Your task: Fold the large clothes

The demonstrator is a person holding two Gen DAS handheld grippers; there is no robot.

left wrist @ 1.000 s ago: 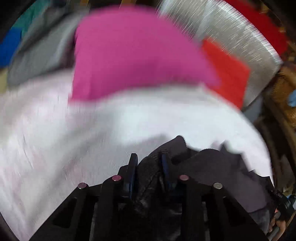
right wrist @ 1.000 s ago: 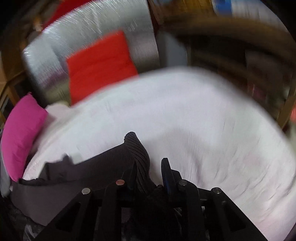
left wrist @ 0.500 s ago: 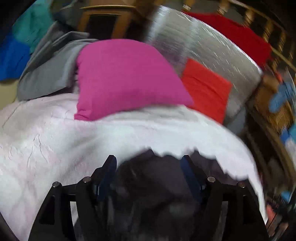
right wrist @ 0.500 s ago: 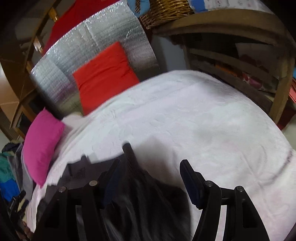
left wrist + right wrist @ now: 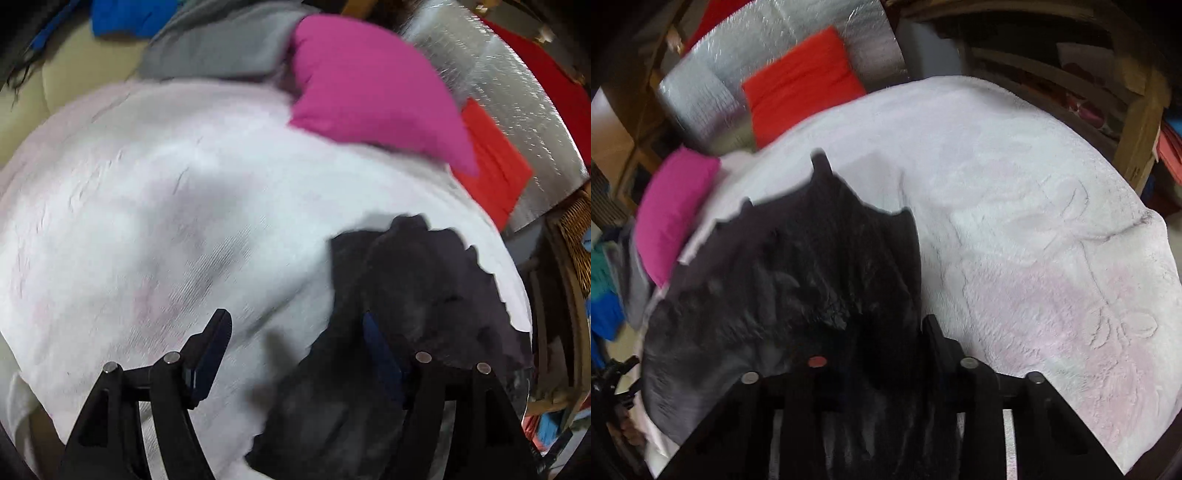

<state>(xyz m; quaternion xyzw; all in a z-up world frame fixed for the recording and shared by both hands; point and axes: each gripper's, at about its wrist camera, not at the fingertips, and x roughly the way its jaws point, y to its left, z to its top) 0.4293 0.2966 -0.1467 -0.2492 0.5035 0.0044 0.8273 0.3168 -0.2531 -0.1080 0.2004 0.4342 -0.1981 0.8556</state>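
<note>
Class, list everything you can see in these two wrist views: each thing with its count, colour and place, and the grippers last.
dark garment: one, black-grey, crumpled on the blanket.
blanket: one, white with pink tint, covering the surface.
pink cushion: one, magenta, at the blanket's far edge.
red cushion: one, red, leaning on the silver panel.
silver panel: one, foil-like, behind the cushions.
grey cloth: one, grey, beside the pink cushion.
blue cloth: one, blue, far back.
wicker basket: one, brown, at the right edge.
left gripper: black, open, over the blanket.
right gripper: black, open, over the garment.
</note>
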